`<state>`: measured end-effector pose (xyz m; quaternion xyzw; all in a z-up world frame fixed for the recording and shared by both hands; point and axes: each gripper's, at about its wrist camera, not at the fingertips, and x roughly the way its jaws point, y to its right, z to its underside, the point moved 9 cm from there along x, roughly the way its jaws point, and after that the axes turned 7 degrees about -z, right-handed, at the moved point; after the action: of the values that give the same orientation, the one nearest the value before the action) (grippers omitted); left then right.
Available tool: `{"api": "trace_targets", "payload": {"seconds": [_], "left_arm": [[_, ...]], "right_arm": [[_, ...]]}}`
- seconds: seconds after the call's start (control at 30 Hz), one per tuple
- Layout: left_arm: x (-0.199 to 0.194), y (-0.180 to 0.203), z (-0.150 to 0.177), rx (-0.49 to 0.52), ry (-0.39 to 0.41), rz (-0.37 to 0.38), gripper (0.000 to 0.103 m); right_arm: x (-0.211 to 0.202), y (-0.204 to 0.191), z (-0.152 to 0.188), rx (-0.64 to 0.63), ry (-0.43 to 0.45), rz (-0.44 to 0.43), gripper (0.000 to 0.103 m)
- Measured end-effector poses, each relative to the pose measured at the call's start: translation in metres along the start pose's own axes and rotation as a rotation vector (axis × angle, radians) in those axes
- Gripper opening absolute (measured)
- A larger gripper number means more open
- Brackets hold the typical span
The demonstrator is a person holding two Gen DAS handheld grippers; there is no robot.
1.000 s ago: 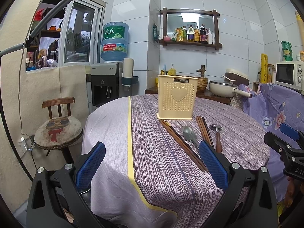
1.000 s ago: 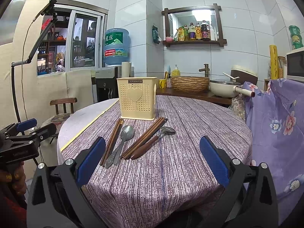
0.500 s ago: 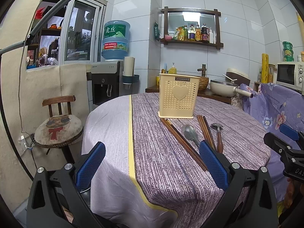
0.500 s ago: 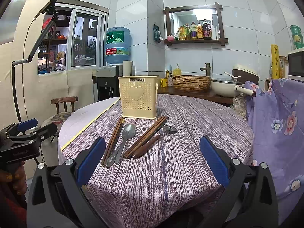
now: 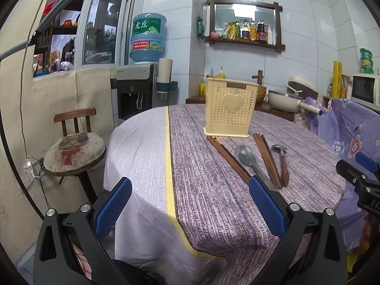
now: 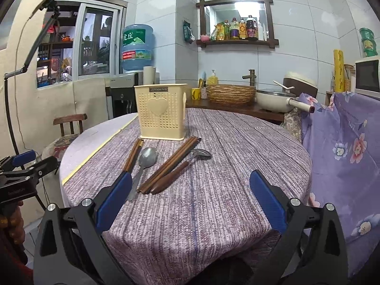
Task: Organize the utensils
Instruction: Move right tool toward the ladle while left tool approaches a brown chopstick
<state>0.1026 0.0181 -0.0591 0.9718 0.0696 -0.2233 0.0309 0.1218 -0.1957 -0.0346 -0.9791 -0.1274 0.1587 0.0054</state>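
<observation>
A cream perforated utensil holder [image 5: 230, 109] [image 6: 162, 115] with a heart on its front stands upright on the round table. In front of it lie two pairs of brown chopsticks [image 5: 226, 158] [image 6: 169, 165], a metal spoon [image 5: 248, 158] [image 6: 145, 161] and a wooden-handled slotted spoon [image 5: 282, 163] [image 6: 180, 169]. My left gripper [image 5: 188, 204] is open over the table's near left edge, holding nothing. My right gripper [image 6: 190, 199] is open over the near edge, just short of the utensil handles, and is empty too.
The table wears a purple striped cloth [image 6: 225, 166] with a yellow band [image 5: 169, 156]. A wooden chair with a cushion [image 5: 74, 149] stands at the left by a water dispenser [image 5: 136, 90]. A counter behind holds a wicker basket [image 6: 230, 93] and a pan [image 6: 275, 99]. Floral fabric [image 6: 344, 147] hangs at the right.
Both grippers have edged slightly forward toward the table, so the holder and utensils sit a little lower in view. The jaws stay open and nothing has been picked up.
</observation>
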Motion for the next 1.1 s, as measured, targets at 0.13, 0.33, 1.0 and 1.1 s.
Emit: {"api": "trace_targets", "payload": {"seconds": [0.13, 0.33, 1.0, 1.1], "left_arm": [[0.014, -0.003, -0.001, -0.009, -0.063, 0.002, 0.098], [0.033, 0.004, -0.019, 0.025, -0.041, 0.002, 0.096], [0.129, 0.058, -0.018, 0.122, -0.41, 0.064, 0.058], [0.139, 0.062, -0.014, 0.158, -0.43, 0.035, 0.058]], "right_arm": [[0.02, 0.017, -0.005, 0.013, -0.053, 0.03, 0.098], [0.062, 0.038, -0.005, 0.034, -0.188, 0.035, 0.098], [0.157, 0.028, 0.0, 0.129, -0.438, -0.015, 0.093], [0.17, 0.028, 0.003, 0.102, -0.459, 0.027, 0.093]]}}
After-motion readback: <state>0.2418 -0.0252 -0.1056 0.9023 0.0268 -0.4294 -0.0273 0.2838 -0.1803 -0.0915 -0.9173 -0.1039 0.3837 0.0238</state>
